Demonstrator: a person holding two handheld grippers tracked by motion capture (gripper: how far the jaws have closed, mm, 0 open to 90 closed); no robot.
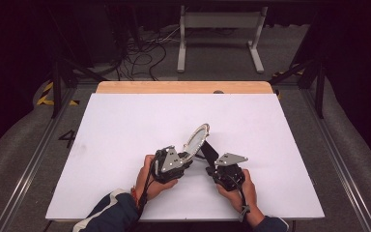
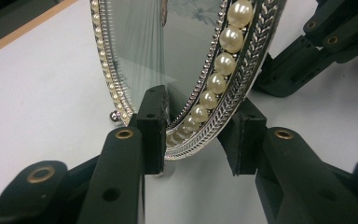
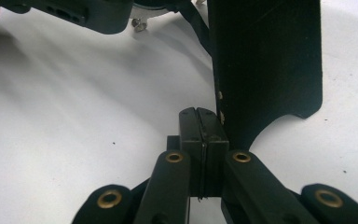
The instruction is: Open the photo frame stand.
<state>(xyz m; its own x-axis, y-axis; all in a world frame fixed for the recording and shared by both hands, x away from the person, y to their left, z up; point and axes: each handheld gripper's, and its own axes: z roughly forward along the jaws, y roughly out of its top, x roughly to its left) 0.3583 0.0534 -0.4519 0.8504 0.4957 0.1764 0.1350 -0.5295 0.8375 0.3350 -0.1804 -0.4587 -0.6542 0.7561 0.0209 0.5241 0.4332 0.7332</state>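
A: Mirror (image 1: 196, 138), oval, silver frame with a row of pearl beads (image 2: 216, 83) inside a herringbone rim. Position?

B: Standing tilted on the white worktop (image 1: 125, 125), near the front middle, between the 2 hands. In the left gripper view its lower edge sits between the jaws of the left hand-held gripper (image 2: 193, 140); a small ball foot (image 2: 115, 116) shows just beside the frame's bottom.

A: Left hand-held gripper, state?

B: Jaws apart, 1 on each face of the frame. The left pad lies against the glass side; the right pad stands just clear of the rim, with a gap visible. Not clamped.

A: Back of the mirror?

B: Black stand flap (image 3: 265, 60), seen in the right gripper view as a flat dark panel with a curved lower edge, rising just right of the jaws.

A: Right hand-held gripper (image 3: 203, 123), state?

B: Jaws pressed together, pads touching; whether they pinch the flap's edge cannot be told.

A: Surroundings?

B: Wooden strip (image 1: 183, 87) along the worktop's far edge; grey floor (image 1: 222, 58) with cables beyond.
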